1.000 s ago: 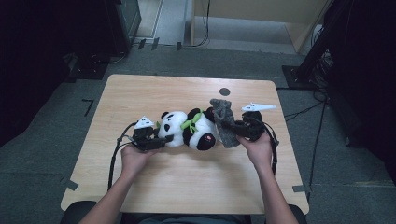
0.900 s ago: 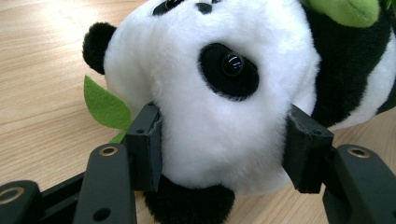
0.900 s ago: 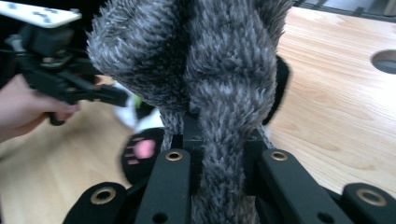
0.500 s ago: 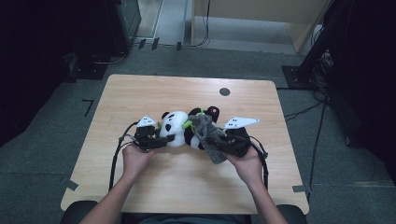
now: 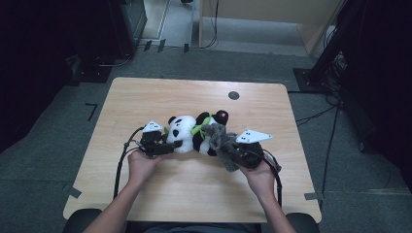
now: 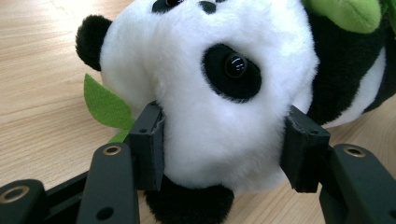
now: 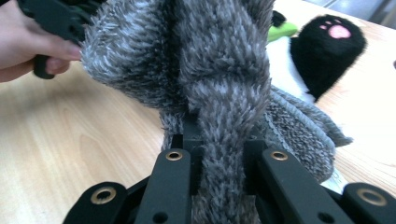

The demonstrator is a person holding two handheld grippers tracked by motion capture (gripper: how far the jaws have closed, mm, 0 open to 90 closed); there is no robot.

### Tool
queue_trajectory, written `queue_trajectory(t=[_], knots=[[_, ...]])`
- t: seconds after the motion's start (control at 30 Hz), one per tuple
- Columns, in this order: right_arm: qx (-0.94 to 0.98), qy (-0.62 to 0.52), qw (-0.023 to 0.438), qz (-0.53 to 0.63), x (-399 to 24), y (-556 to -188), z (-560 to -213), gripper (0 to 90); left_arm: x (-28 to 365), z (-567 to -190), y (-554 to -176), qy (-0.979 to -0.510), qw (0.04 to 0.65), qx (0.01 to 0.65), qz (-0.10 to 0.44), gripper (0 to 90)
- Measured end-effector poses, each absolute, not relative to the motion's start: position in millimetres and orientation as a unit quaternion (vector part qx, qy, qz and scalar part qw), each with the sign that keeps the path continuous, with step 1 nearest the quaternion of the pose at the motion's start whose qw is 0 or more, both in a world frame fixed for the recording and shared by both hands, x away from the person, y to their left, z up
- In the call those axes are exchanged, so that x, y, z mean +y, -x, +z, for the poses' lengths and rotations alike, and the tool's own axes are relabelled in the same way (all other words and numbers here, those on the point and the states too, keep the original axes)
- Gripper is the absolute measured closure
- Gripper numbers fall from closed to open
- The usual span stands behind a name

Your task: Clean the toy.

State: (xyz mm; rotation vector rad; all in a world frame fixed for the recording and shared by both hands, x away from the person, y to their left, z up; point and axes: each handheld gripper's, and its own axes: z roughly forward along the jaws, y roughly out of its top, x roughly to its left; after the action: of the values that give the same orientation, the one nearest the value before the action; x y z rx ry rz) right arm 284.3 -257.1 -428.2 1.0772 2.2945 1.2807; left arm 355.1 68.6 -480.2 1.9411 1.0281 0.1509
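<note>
high view: the left gripper [image 5: 167,144] pinched the head of a black-and-white plush panda [image 5: 187,133] lying on the pale wooden table [image 5: 145,97]. left gripper view: pads [image 6: 150,142] pressed its cheeks. right gripper view: jaws clamped a fuzzy grey fabric scarf [image 7: 219,93] rising ahead, the panda beyond it.

Desk [image 5: 145,97] far half bare wood, w/ one small dark round spot [image 5: 233,95] near the far edge, flush, no block. Near strip by the person also free between the forearms. Mid-desk blocked: plush panda [image 5: 194,133] lying across, left gripper [image 5: 167,145] clamped on its head, right gripper [image 5: 233,153] w/ grey fuzzy cloth [image 5: 218,138] pinched & draped against panda's body. No gap between the two. Cables [image 5: 119,167] trail back along both forearms.
</note>
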Motion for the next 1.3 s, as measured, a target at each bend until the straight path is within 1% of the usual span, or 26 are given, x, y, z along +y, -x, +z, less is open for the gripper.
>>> queue_trajectory(t=[0.13,0.27,0.47,0.5,0.8,0.87,0.97,1.0,1.03,1.13,1.2,1.23,1.3], knots=[[0.777,-0.405,0.132,0.464,-266,-289,-434,80.1,69,-481,-355,-0.787,0.453,0.415,0.061,42.3],[0.767,-0.429,0.138,0.457,-274,-291,-435,79.9,69,-481,-355,-0.786,0.454,0.415,0.061,42.3],[0.765,-0.455,0.135,0.436,-284,-296,-441,80.0,70,-481,-356,-0.785,0.455,0.416,0.059,42.3],[0.775,-0.456,0.122,0.419,-285,-300,-448,80.1,71,-482,-356,-0.786,0.455,0.416,0.057,42.3],[0.773,-0.455,0.097,0.431,-277,-308,-472,80.0,70,-482,-355,-0.785,0.455,0.415,0.06,42.2],[0.781,-0.457,0.092,0.416,-277,-312,-479,79.9,70,-482,-355,-0.785,0.456,0.414,0.06,42.2],[0.77,-0.471,0.076,0.424,-286,-312,-470,79.9,71,-482,-356,-0.782,0.458,0.419,0.056,42.2],[0.764,-0.468,0.08,0.437,-291,-308,-461,79.9,71,-482,-356,-0.781,0.459,0.419,0.056,42.2],[0.764,-0.468,0.08,0.437,-291,-308,-461,79.9,71,-482,-356,-0.782,0.458,0.419,0.056,42.2],[0.751,-0.46,0.085,0.467,-295,-299,-444,79.9,71,-481,-356,-0.782,0.457,0.419,0.056,42.2],[0.745,-0.446,0.09,0.488,-292,-295,-431,79.9,71,-481,-356,-0.783,0.456,0.42,0.057,42.2],[0.747,-0.425,0.095,0.502,-285,-288,-418,80.0,70,-481,-356,-0.783,0.455,0.421,0.057,42.2],[0.749,-0.417,0.095,0.506,-283,-287,-415,80.0,70,-481,-356,-0.783,0.455,0.42,0.057,42.2]])
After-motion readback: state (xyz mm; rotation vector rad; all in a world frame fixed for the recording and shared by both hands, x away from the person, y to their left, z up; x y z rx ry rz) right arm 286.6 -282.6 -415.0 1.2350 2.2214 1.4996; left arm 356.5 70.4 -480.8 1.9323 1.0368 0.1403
